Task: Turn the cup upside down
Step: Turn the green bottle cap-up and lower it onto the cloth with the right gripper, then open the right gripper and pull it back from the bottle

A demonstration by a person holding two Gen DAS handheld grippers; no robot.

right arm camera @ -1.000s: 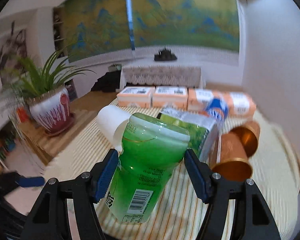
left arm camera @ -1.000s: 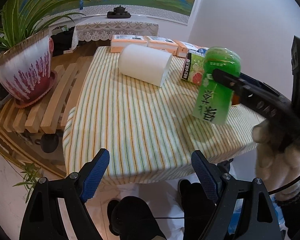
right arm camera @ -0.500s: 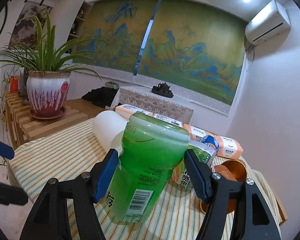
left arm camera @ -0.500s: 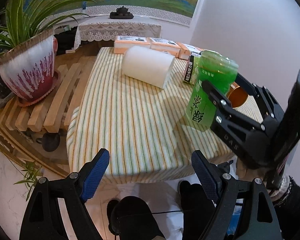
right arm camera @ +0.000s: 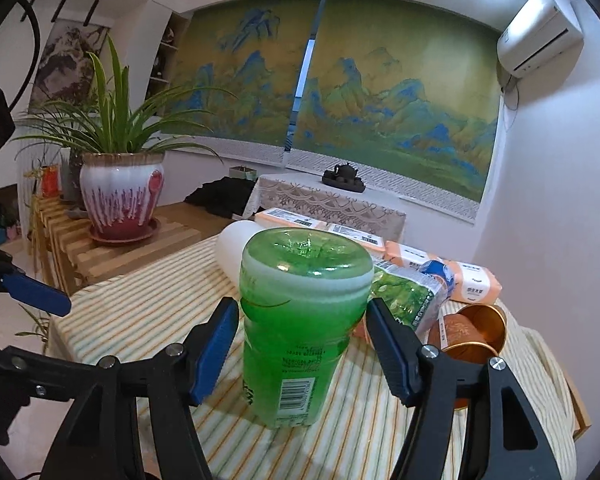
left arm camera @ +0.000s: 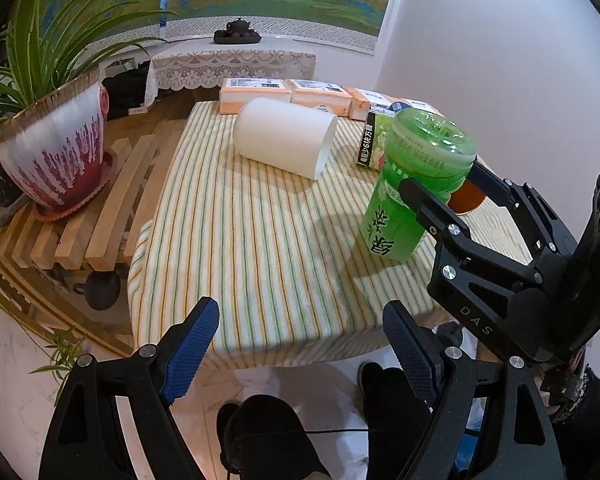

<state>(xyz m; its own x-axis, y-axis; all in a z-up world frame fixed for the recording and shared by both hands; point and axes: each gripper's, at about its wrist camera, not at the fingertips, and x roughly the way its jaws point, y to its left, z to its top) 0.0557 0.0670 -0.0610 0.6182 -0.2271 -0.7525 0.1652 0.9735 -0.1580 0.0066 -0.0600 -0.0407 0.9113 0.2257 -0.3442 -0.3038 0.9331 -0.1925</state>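
Note:
A translucent green plastic cup [right arm camera: 300, 328] with a printed label stands bottom-up on the striped tablecloth [left arm camera: 252, 240], at the right of the left wrist view [left arm camera: 416, 184]. My right gripper [right arm camera: 298, 344] straddles it; its blue pads sit just off the cup's sides, jaws open. The right gripper also shows in the left wrist view [left arm camera: 440, 188]. My left gripper [left arm camera: 300, 344] is open and empty, held off the table's near edge.
A white roll [left arm camera: 284, 140] lies on its side at mid-table. A green carton [left arm camera: 374, 140], orange tissue packs [left arm camera: 256, 90] and copper cups [right arm camera: 472, 332] lie behind the cup. A potted plant [left arm camera: 56, 152] stands on a slatted bench at the left.
The right gripper has lowered the cup from a tilted hold in the air until it stands on the cloth, and its jaws have parted slightly. The left gripper stayed put.

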